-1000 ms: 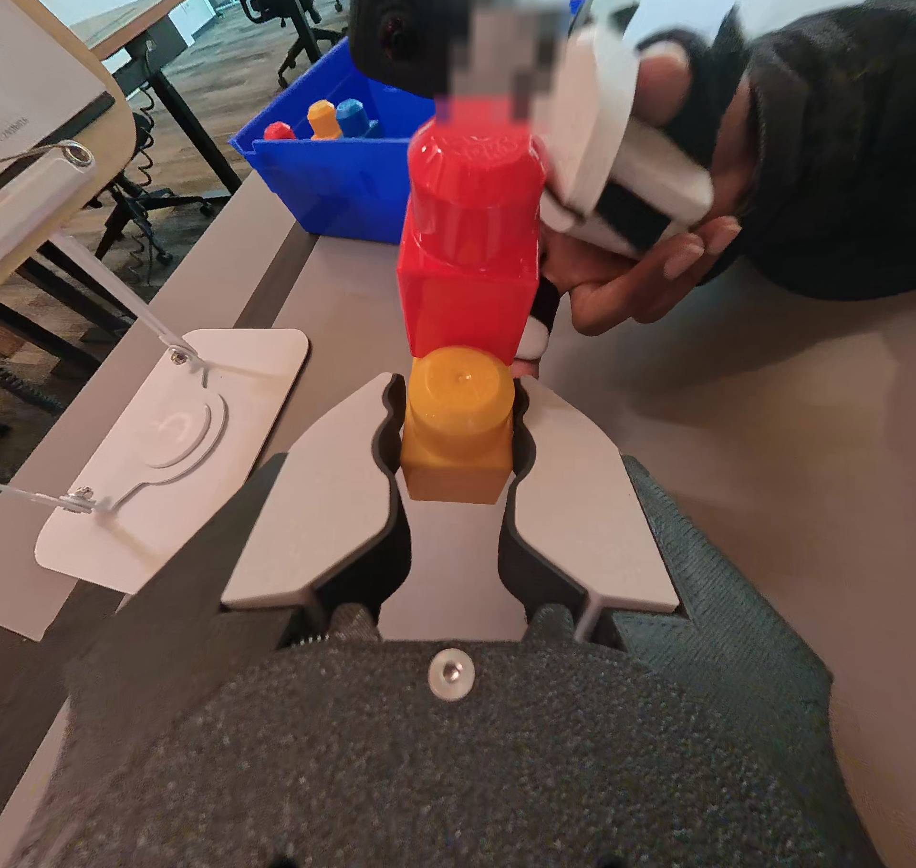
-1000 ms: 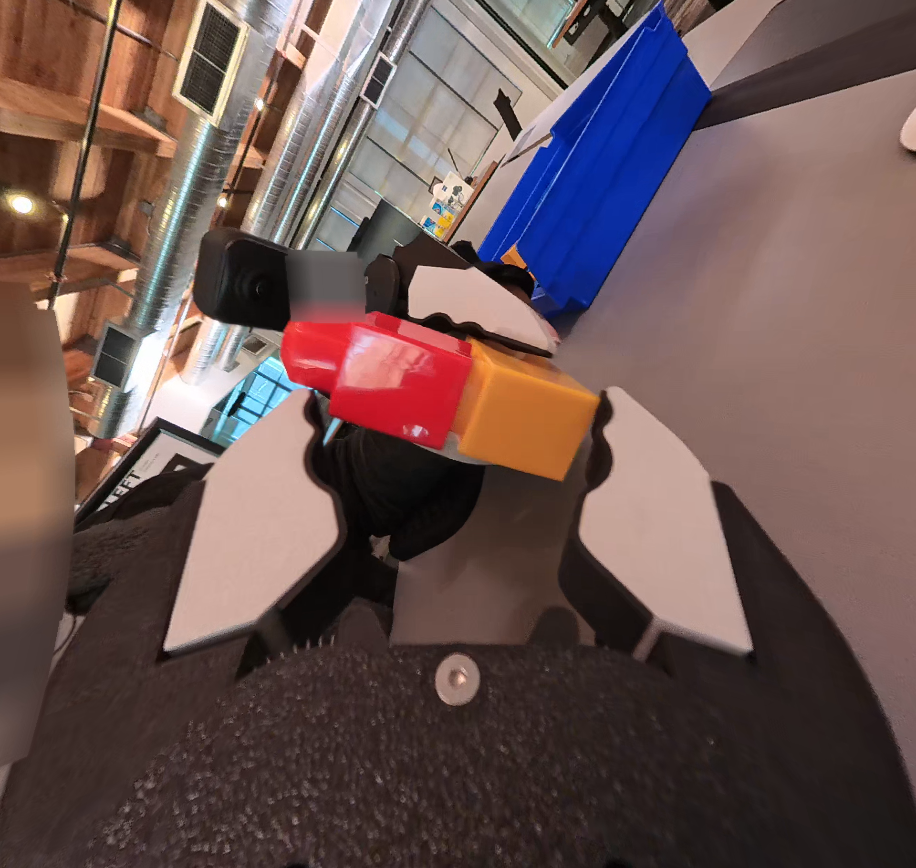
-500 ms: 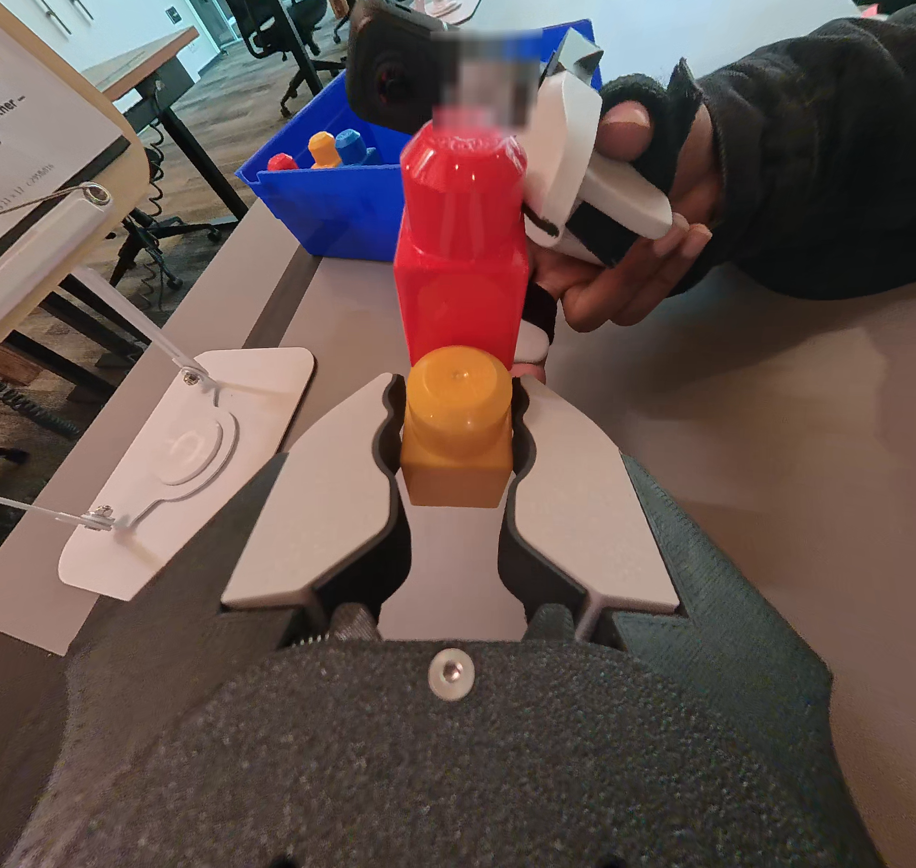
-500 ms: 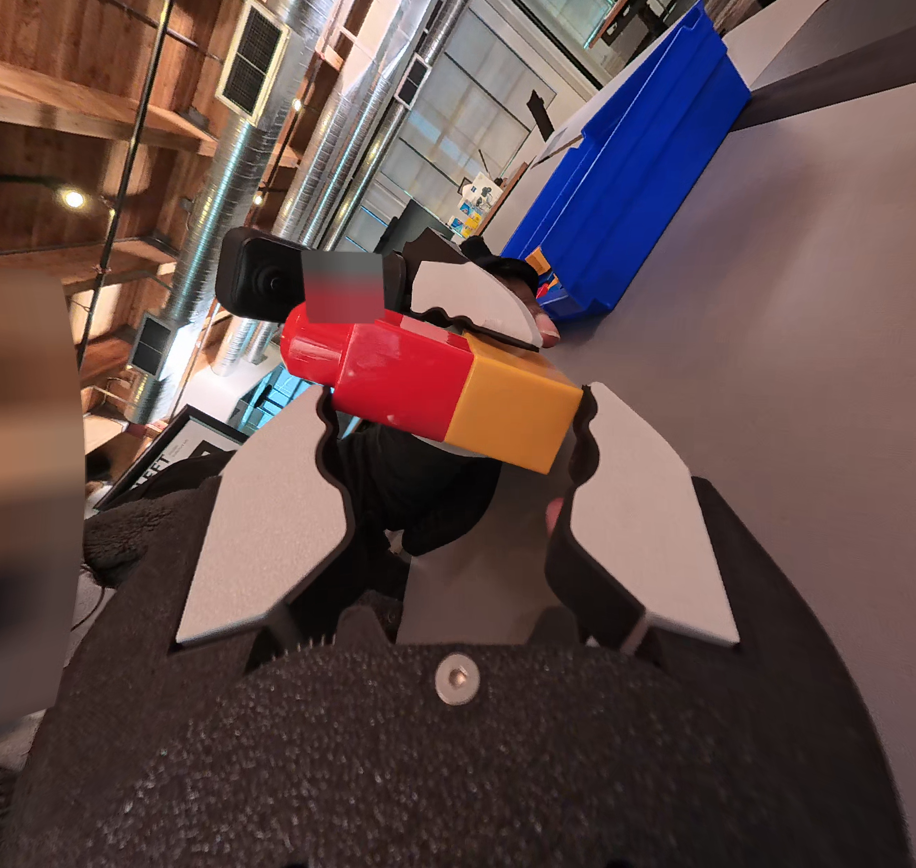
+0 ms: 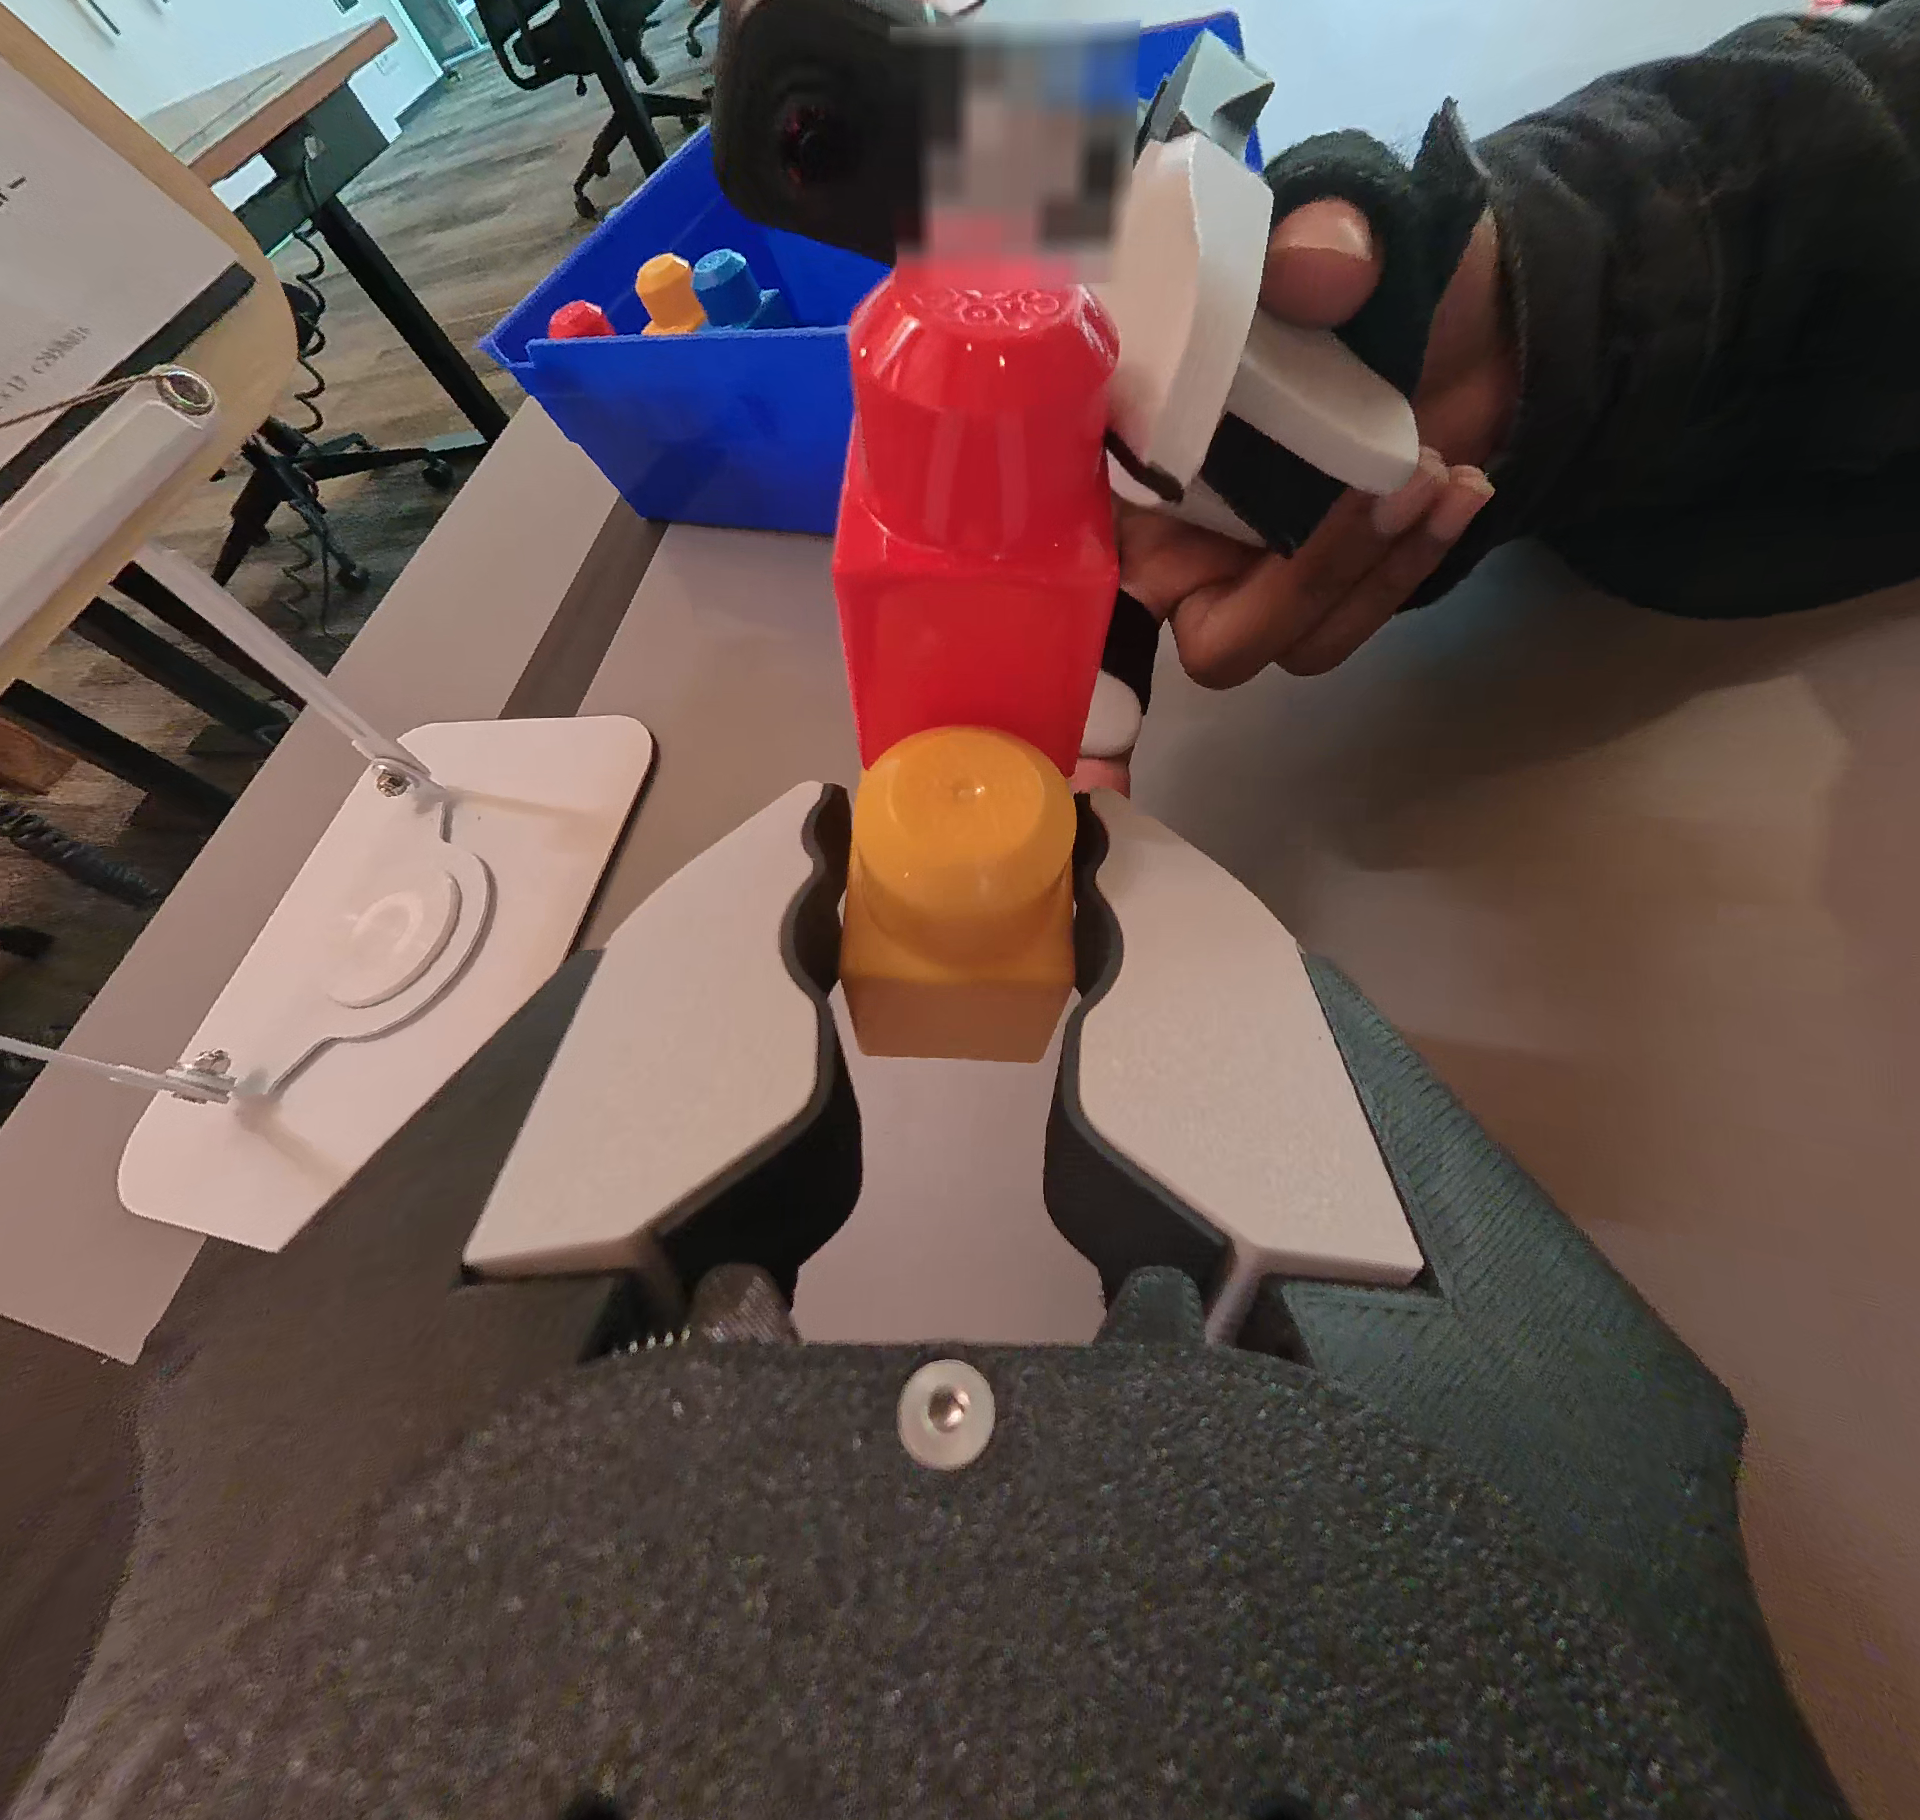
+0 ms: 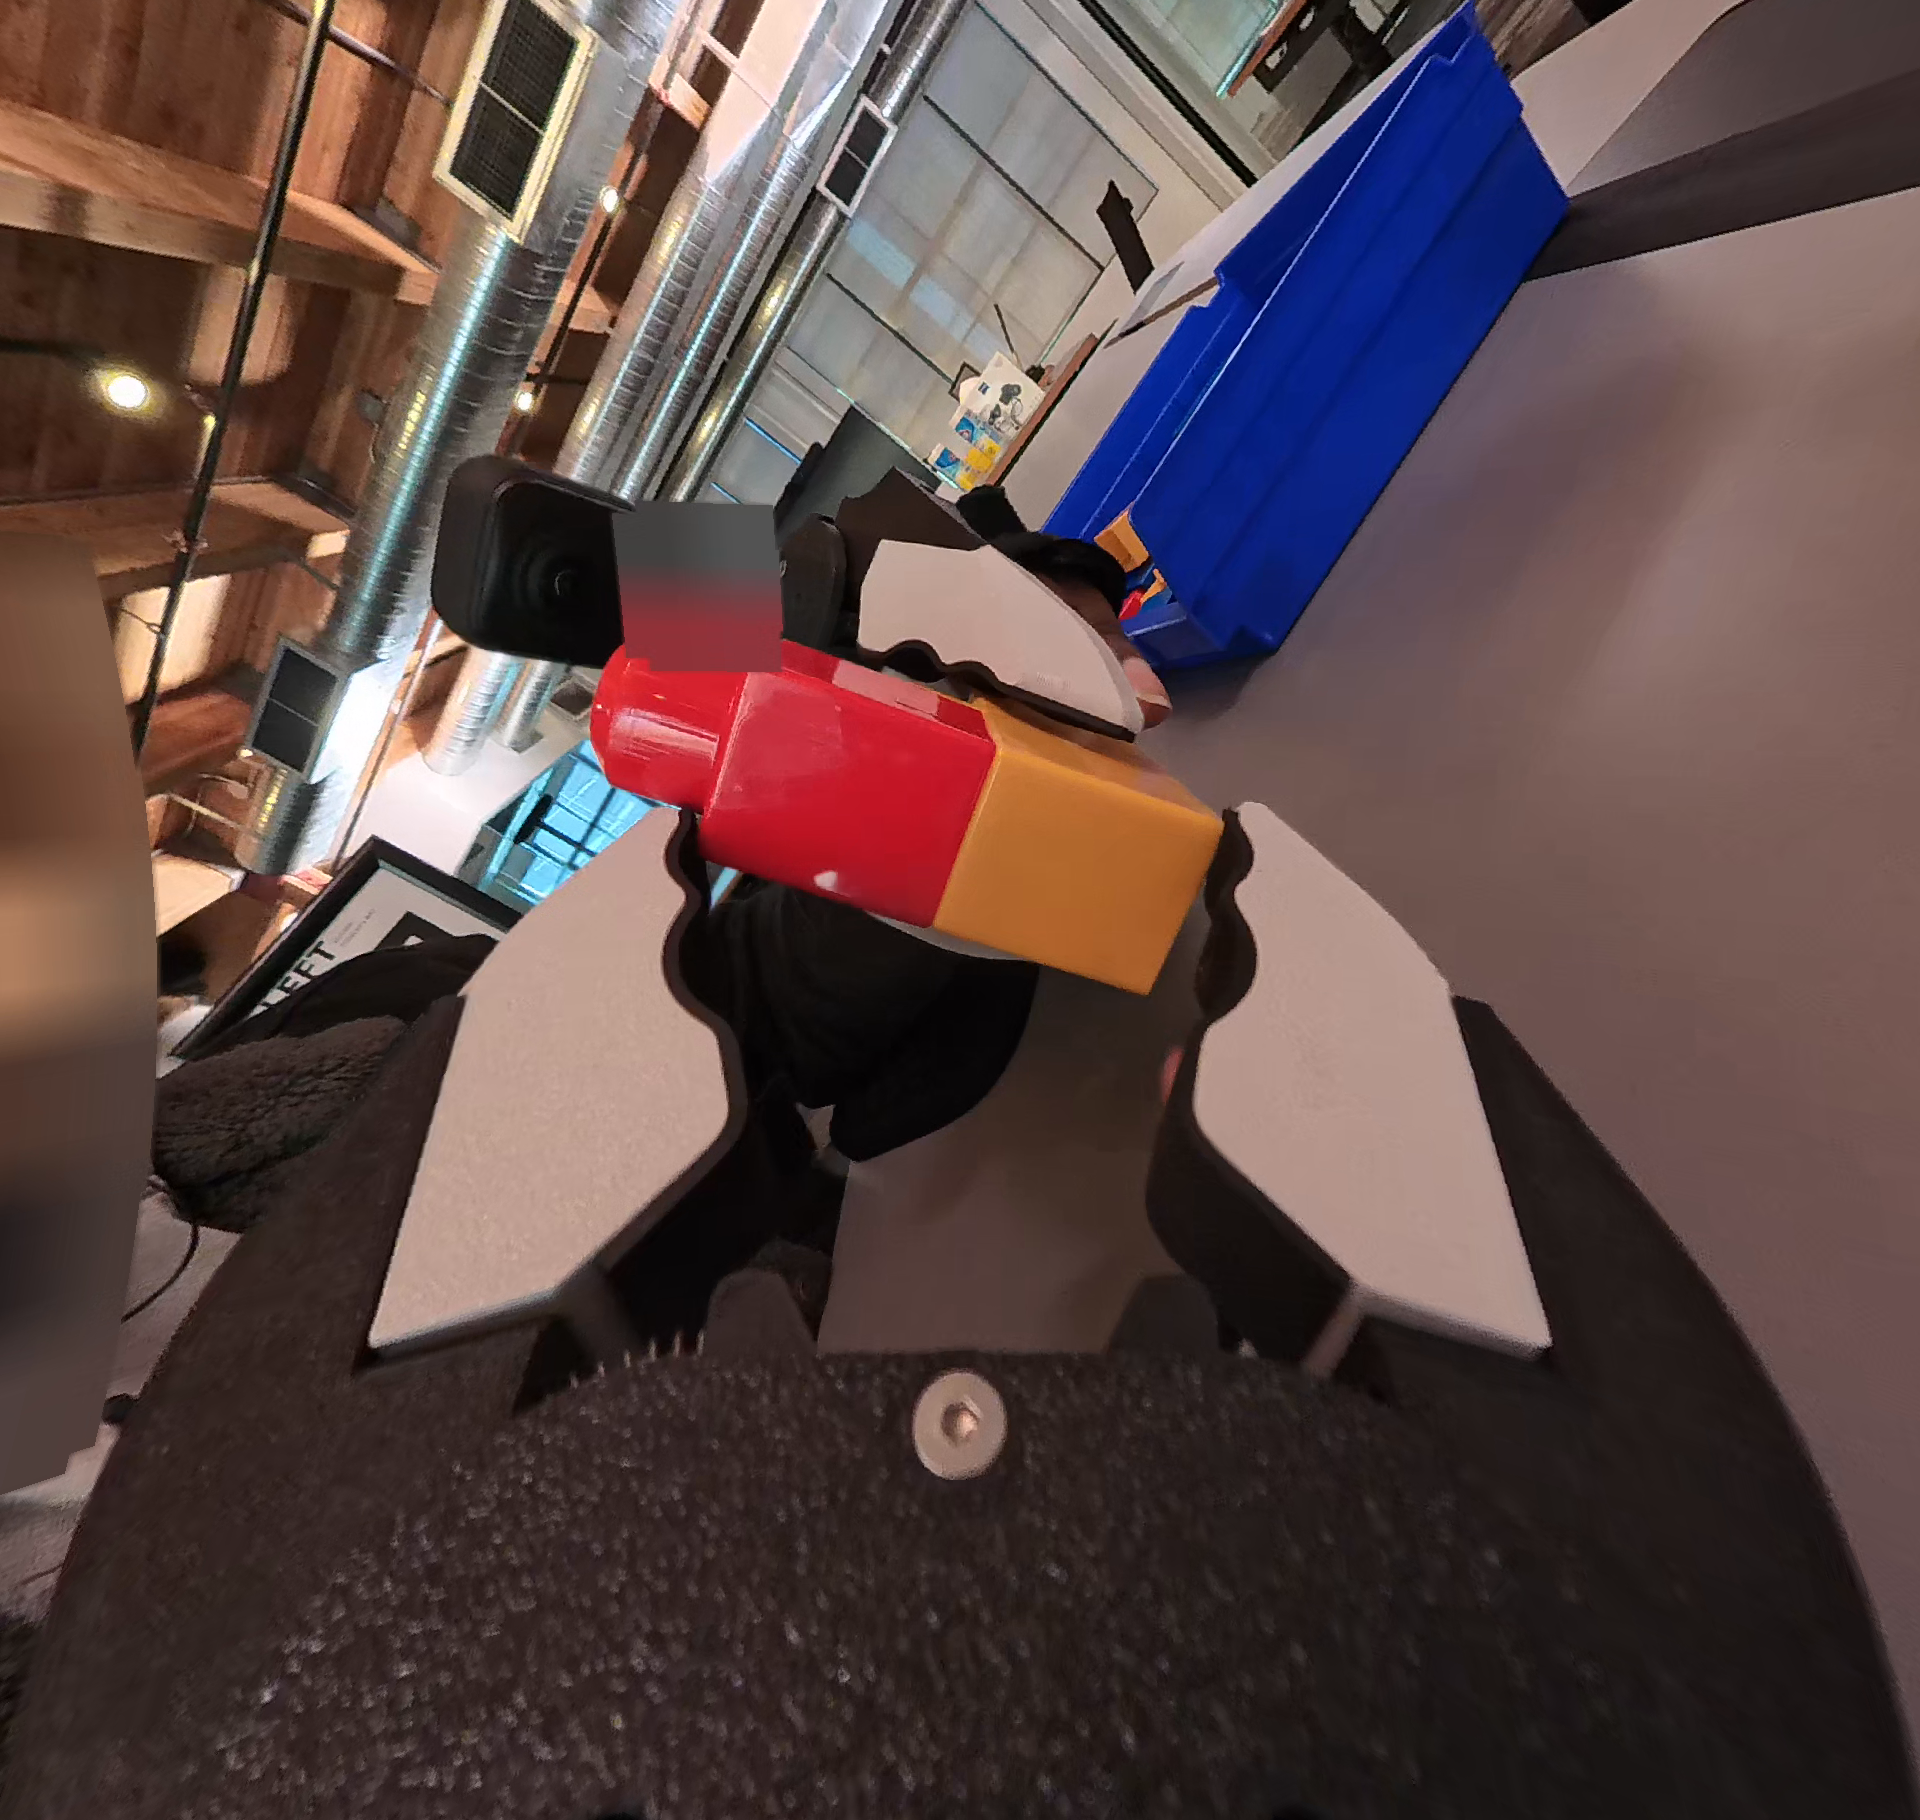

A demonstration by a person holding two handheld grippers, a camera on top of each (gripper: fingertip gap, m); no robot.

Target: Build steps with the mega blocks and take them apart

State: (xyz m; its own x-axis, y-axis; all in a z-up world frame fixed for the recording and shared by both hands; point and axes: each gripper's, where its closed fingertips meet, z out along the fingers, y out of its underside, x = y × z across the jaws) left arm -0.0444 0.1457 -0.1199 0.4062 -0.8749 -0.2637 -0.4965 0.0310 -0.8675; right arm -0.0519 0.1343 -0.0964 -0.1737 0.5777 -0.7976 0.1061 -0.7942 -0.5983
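My left gripper (image 5: pixel 961 923) clamps the yellow block (image 5: pixel 956 923), red block (image 5: pixel 971 534) at 12 o'clock; my right gripper (image 6: pixel 951 882), spread wide and empty, has closed in, so separation looks imminent.

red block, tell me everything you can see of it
The red block is glossy plastic: a square body with one round stud bearing raised lettering. It stands on the orange block's far half, which hides that block's second stud. The left gripper is clamped on the orange block's near half. The right gripper is open, one finger at the red stud and one at the orange end, its axis along the pair; contact is unclear.
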